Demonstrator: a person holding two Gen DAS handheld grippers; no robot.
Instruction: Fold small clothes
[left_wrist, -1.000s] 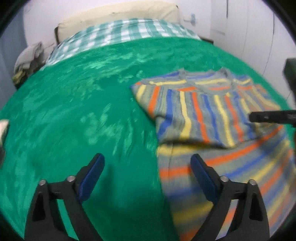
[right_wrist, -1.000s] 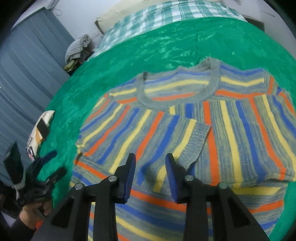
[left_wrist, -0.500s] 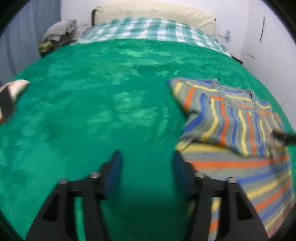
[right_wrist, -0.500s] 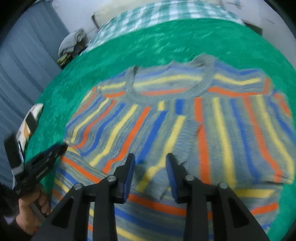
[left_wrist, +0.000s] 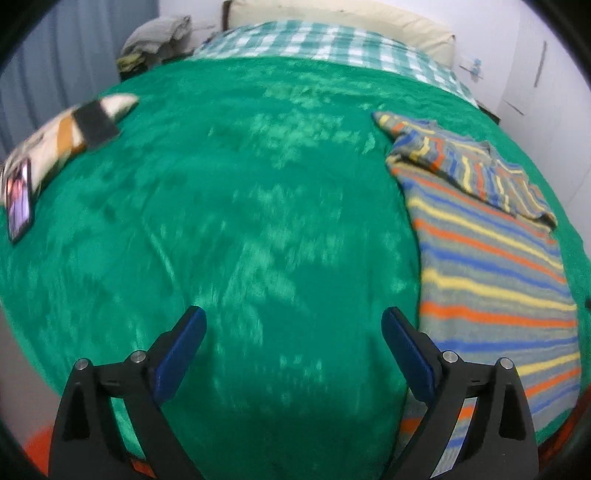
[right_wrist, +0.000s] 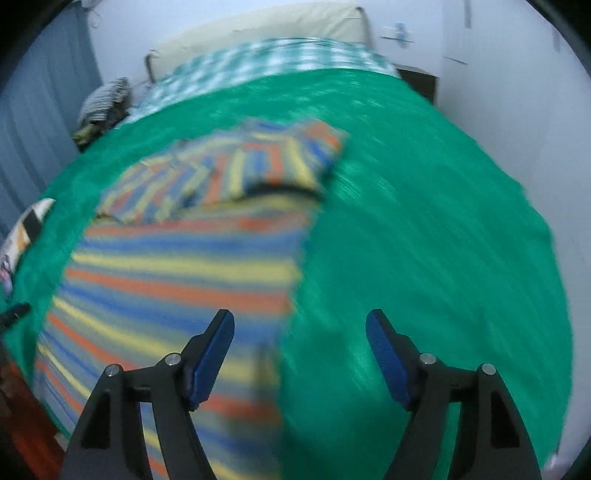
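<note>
In the left wrist view, the left gripper (left_wrist: 293, 326) is seen spread wide, its jaws having just been opening, nothing between them, over bare green blanket (left_wrist: 236, 206); the striped sweater (left_wrist: 491, 266) is laid along the blanket's right edge. In the blurred right wrist view, the right gripper (right_wrist: 300, 330) is likewise spread, jaws just opened, empty, above the sweater's right edge.

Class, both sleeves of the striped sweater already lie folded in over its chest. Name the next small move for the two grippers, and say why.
Probably lower both grippers to the near hem of the striped sweater and pinch its two corners. The left gripper and right gripper have just been opening, with nothing between the jaws; each hangs near a side edge of the sweater on the green blanket, whose lower body is still unfolded.
</note>
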